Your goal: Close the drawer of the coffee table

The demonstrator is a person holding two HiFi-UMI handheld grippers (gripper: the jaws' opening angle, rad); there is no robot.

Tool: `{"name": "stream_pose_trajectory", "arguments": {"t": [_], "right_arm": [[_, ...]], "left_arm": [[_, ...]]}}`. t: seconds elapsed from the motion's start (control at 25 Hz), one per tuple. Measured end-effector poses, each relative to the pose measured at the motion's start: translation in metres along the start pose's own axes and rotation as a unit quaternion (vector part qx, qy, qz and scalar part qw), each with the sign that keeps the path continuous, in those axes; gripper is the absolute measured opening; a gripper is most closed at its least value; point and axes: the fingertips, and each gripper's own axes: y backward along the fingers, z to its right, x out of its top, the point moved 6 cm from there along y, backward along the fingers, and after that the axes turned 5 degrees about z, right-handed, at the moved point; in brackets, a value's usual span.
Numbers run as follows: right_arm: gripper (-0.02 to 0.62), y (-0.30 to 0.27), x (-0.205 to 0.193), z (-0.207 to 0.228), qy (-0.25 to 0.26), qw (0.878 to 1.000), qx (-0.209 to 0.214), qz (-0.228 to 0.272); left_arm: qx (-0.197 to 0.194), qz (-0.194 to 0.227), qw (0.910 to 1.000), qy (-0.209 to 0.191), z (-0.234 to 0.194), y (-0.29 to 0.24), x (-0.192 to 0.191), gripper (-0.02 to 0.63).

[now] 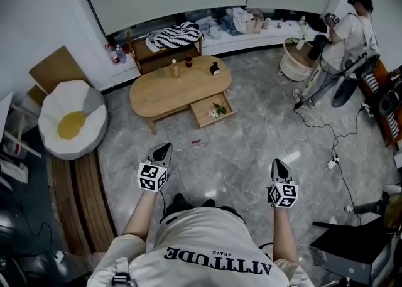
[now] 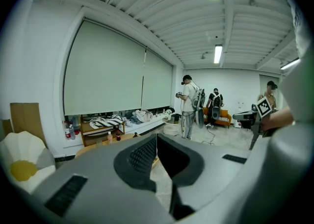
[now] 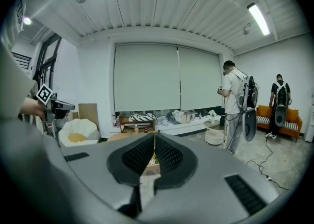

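**Both grippers shut and empty, drawer open across the floor**

Head view: The person stands on a grey stone floor with both arms held forward. The left gripper (image 1: 166,147) sits at 7 o'clock from the picture's centre and the right gripper (image 1: 276,162) at 5 o'clock. Both point toward 12 o'clock, and each carries its marker cube. The oval wooden table (image 1: 157,94) lies at 11 o'clock from centre, well apart from both grippers. Its drawer (image 1: 218,120) is pulled out of the table's edge toward 5 o'clock, with small green and white things inside. Two bottles (image 1: 175,68) and a small dark object stand on the tabletop. An egg-shaped seat (image 1: 72,122) is at 9 o'clock, and another person (image 1: 348,31) stands at 2 o'clock.

Left gripper view: The fingers (image 2: 140,157) are pressed together, their tips meeting with nothing between them. Past the tips, at 10 o'clock, the table's top shows with the bottles on it, below a wide window blind (image 2: 113,71). The right gripper's marker cube appears at 3 o'clock.

Right gripper view: These fingers (image 3: 140,155) are likewise together and hold nothing. The open drawer lies straight beyond their tips at 12 o'clock, far off, with a bit of green showing in it. The left gripper's marker cube is at 9 o'clock, with the egg-shaped seat below it.
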Motion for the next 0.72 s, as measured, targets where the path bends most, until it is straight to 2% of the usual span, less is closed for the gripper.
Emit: {"name": "stream_pose_trajectory", "arguments": {"t": [0.32, 0.72], "right_arm": [[0.021, -0.002, -0.007, 0.021, -0.003, 1.000, 0.007, -0.008], [0.021, -0.025, -0.012, 0.021, -0.003, 1.000, 0.015, -0.025]], "left_arm": [[0.013, -0.007, 0.9999, 0.003, 0.017, -0.001, -0.009, 0.021], [0.014, -0.017, 0.9997, 0.007, 0.006, -0.018, -0.016, 0.021]]}}
